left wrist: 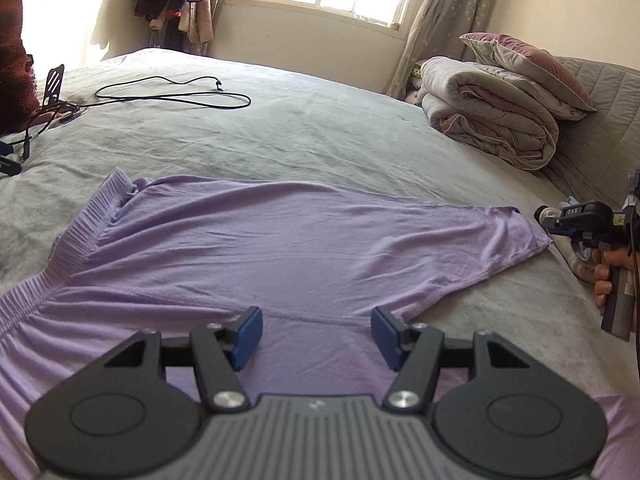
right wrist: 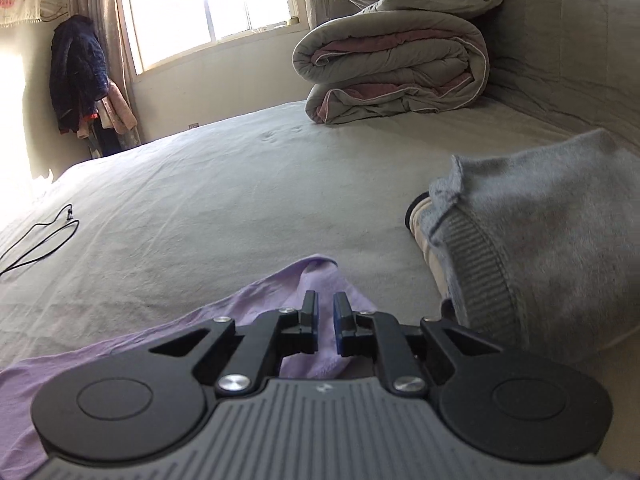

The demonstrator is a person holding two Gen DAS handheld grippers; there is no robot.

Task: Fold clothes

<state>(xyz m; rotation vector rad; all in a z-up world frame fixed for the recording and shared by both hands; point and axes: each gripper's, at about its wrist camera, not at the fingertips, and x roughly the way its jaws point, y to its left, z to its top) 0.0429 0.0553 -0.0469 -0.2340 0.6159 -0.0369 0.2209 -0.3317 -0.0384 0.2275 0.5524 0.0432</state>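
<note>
Lilac trousers [left wrist: 280, 248] with a ribbed elastic waistband [left wrist: 76, 236] lie spread on the grey bed sheet [left wrist: 304, 136]. My left gripper [left wrist: 317, 334] hovers low over the crotch seam, open wide, with nothing between its blue pads. In the left wrist view, a hand holds my right gripper [left wrist: 540, 216] at the far right, at the leg's hem [left wrist: 532, 236]. In the right wrist view, my right gripper [right wrist: 326, 312] has its fingers drawn close. Lilac cloth [right wrist: 320, 276] fills the slim gap and bunches behind the pads.
A folded grey and mauve quilt [left wrist: 492, 112] with a pillow on top sits at the head of the bed. A black cable [left wrist: 172, 98] loops on the sheet at the far left. A grey knit garment [right wrist: 540, 240] lies just right of my right gripper.
</note>
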